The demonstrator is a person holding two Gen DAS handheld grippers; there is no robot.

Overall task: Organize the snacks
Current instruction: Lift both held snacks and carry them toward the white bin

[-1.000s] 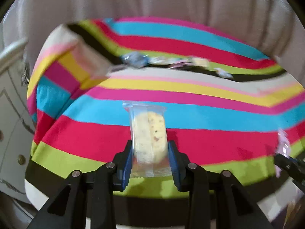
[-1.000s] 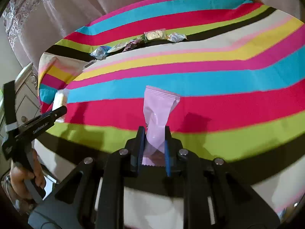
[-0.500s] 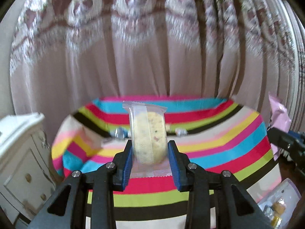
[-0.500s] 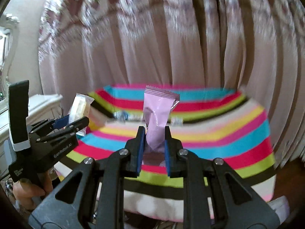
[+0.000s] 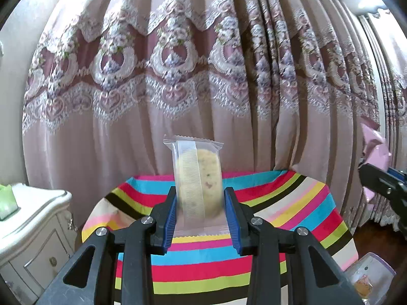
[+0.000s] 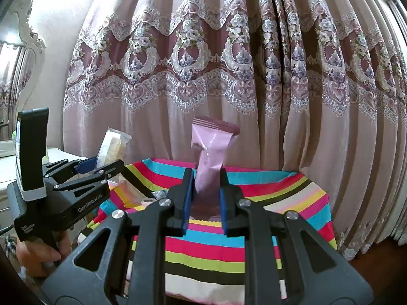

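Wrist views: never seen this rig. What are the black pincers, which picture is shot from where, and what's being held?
No robot arm here: a person holds a handheld two-finger gripper in each hand, and each gripper carries a fisheye camera looking forward along its fingers.

In the left wrist view, the left gripper is shut on a clear-wrapped biscuit, held upright. The right wrist view shows the right gripper shut on a pink snack packet. At that picture's left edge you see the other gripper from the side, with the person's hand on its grip.

Ahead is a table under a striped cloth; a few small wrapped snacks lie on it, too small to identify. Behind hangs a patterned curtain, and a white cabinet stands left of the table.
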